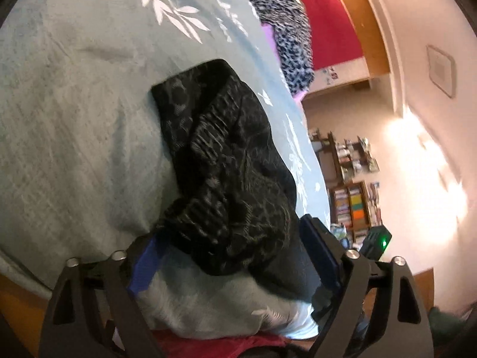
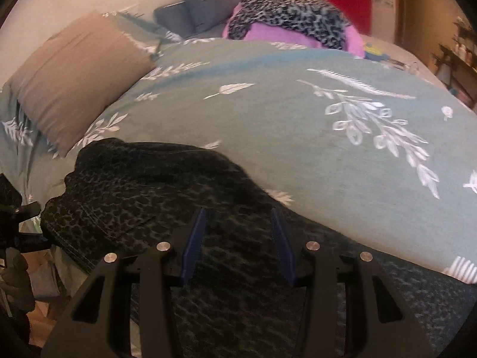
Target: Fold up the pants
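Observation:
The black patterned pants (image 1: 226,161) lie bunched on the pale green leaf-print bedspread (image 1: 74,119). My left gripper (image 1: 235,238) is open, its blue-padded jaws set wide on either side of the near end of the pants. In the right wrist view the pants (image 2: 143,191) spread over the near edge of the bedspread (image 2: 268,119). My right gripper (image 2: 240,220) is open just above the fabric, with nothing between its pads.
A brown pillow (image 2: 77,74) and grey cushions (image 2: 205,6) lie at the bed's far left. A leopard-print and purple garment pile (image 2: 292,21) sits at the far side. The bed edge (image 1: 310,155) drops toward bookshelves (image 1: 351,203) on the right.

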`<state>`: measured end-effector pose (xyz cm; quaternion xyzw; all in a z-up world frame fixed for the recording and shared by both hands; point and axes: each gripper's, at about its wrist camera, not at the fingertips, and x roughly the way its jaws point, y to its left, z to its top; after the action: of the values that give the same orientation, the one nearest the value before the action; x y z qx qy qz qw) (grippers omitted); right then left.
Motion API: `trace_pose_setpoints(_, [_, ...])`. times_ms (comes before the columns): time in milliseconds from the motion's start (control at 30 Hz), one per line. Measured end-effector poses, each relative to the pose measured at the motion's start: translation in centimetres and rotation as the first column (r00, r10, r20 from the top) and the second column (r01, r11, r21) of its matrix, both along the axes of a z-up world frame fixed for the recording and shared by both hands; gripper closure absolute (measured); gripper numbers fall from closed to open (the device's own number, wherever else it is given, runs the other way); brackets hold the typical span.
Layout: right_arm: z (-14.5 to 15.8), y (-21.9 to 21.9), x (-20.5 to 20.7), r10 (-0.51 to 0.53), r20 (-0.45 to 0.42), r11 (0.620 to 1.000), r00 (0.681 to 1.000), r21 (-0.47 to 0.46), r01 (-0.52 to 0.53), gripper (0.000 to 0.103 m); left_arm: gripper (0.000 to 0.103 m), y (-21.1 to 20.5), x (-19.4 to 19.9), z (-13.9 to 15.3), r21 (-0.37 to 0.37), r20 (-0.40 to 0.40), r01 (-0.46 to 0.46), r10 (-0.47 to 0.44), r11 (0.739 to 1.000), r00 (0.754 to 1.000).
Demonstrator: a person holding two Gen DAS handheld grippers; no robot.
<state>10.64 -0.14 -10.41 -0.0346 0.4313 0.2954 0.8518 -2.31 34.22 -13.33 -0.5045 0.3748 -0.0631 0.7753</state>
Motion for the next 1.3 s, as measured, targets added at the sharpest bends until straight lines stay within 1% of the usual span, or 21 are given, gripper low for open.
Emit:
trace_pose_setpoints(33, [-0.2, 0.7, 0.1, 0.011, -0.008, 1.000, 1.000, 0.001, -0.011, 0.056, 0.034, 0.1, 0.1, 0.1, -0.004, -0.008, -0.002, 0.002, 1.000, 1.000])
trace_pose_setpoints(167, [-0.6, 3.1, 0.1, 0.060, -0.033, 0.998, 0.998, 0.012, -0.060, 0.056, 0.033, 0.8, 0.4, 0.1, -0.049, -0.022, -0.003, 0.002, 0.999, 1.000])
trace_pose_setpoints(267, [-0.8, 4.8, -0.6, 0.124, -0.070, 0.991, 0.990, 0.051, -0.121, 0.056, 0.028, 1.3, 0.6, 0.2, -0.078, -0.031, -0.013, 0.011, 0.997, 0.999])
trace_pose_setpoints(300, [-0.9, 5.4, -0.8, 0.149, -0.086, 0.987, 0.985, 0.067, -0.143, 0.056, 0.025, 1.3, 0.7, 0.2, -0.087, -0.040, -0.019, 0.016, 0.996, 0.999])
trace_pose_setpoints(367, [-1.2, 7.1, -2.0, 0.234, -0.115, 0.969, 0.965, 0.103, -0.223, 0.056, 0.024, 1.2, 1.0, 0.0, -0.101, -0.053, -0.026, 0.021, 0.995, 0.998])
trace_pose_setpoints(400, [-1.2, 7.7, -2.4, 0.258, -0.116, 0.963, 0.959, 0.105, -0.247, 0.056, 0.022, 1.2, 1.3, -0.1, -0.103, -0.058, -0.030, 0.024, 0.994, 0.998])
trace_pose_setpoints(500, [-1.7, 9.9, -4.3, 0.362, -0.124, 0.930, 0.924, 0.114, -0.349, 0.056, 0.020, 1.3, 1.9, -0.1, -0.113, -0.071, -0.049, 0.042, 0.992, 0.997])
trace_pose_setpoints(533, [-2.1, 10.6, -5.0, 0.397, -0.139, 0.917, 0.907, 0.108, -0.384, 0.056, 0.020, 1.4, 2.0, 0.0, -0.115, -0.074, -0.054, 0.045, 0.992, 0.996])
trace_pose_setpoints(600, [-2.8, 11.2, -6.2, 0.436, -0.152, 0.900, 0.887, 0.084, -0.428, 0.056, 0.020, 1.4, 2.3, 0.0, -0.111, -0.081, -0.059, 0.050, 0.992, 0.995])
trace_pose_setpoints(633, [-3.1, 11.3, -6.9, 0.459, -0.150, 0.888, 0.876, 0.069, -0.454, 0.054, 0.021, 1.4, 2.5, 0.1, -0.111, -0.079, -0.060, 0.051, 0.992, 0.996])
trace_pose_setpoints(667, [-3.2, 11.2, -7.4, 0.466, -0.139, 0.884, 0.874, 0.057, -0.463, 0.053, 0.022, 1.4, 2.7, 0.2, -0.108, -0.076, -0.059, 0.051, 0.992, 0.996])
trace_pose_setpoints(700, [-3.2, 11.1, -7.8, 0.472, -0.129, 0.882, 0.872, 0.052, -0.469, 0.051, 0.029, 1.2, 3.1, 0.4, -0.093, -0.080, -0.059, 0.051, 0.994, 0.995])
trace_pose_setpoints(733, [-3.2, 11.1, -8.0, 0.473, -0.129, 0.881, 0.872, 0.053, -0.470, 0.050, 0.049, 1.0, 3.5, 0.5, -0.079, -0.086, -0.056, 0.049, 0.995, 0.995])
trace_pose_setpoints(800, [-3.0, 10.9, -8.1, 0.472, -0.128, 0.882, 0.872, 0.058, -0.468, 0.050, 0.074, 0.8, 4.3, 0.5, -0.076, -0.097, -0.049, 0.042, 0.996, 0.994])
trace_pose_setpoints(867, [-2.8, 10.6, -7.8, 0.464, -0.133, 0.886, 0.876, 0.078, -0.458, 0.050, 0.079, 0.8, 4.6, 0.6, -0.072, -0.096, -0.058, 0.050, 0.996, 0.994])
trace_pose_setpoints(967, [-2.1, 9.7, -7.4, 0.446, -0.130, 0.894, 0.885, 0.111, -0.435, 0.050, 0.082, 0.4, 5.1, 2.2, 0.006, -0.056, -0.041, 0.041, 0.999, 0.998])
trace_pose_setpoints(1033, [-1.4, 9.2, -7.2, 0.428, -0.117, 0.900, 0.896, 0.142, -0.411, 0.050, 0.082, 0.4, 5.9, 4.0, 0.081, -0.005, -0.025, 0.025, 0.996, 1.000])
trace_pose_setpoints(1100, [-0.9, 9.0, -6.9, 0.414, -0.110, 0.904, 0.903, 0.163, -0.395, 0.050, 0.082, 1.0, 6.8, 5.4, 0.159, 0.050, -0.032, 0.025, 0.987, 0.998])
trace_pose_setpoints(1167, [-0.4, 8.6, -6.6, 0.395, -0.096, 0.911, 0.914, 0.174, -0.375, 0.050, 0.082, 1.9, 7.7, 6.1, 0.187, 0.119, -0.017, -0.005, 0.982, 0.993])
trace_pose_setpoints(1233, [-0.5, 8.2, -6.3, 0.383, -0.104, 0.916, 0.918, 0.169, -0.363, 0.049, 0.082, 2.5, 8.3, 5.8, 0.219, 0.120, 0.007, -0.034, 0.976, 0.992])
trace_pose_setpoints(1300, [-1.4, 7.6, -6.0, 0.367, -0.136, 0.925, 0.920, 0.157, -0.346, 0.049, 0.082, 3.1, 8.3, 4.3, 0.252, 0.087, 0.032, -0.056, 0.967, 0.995])
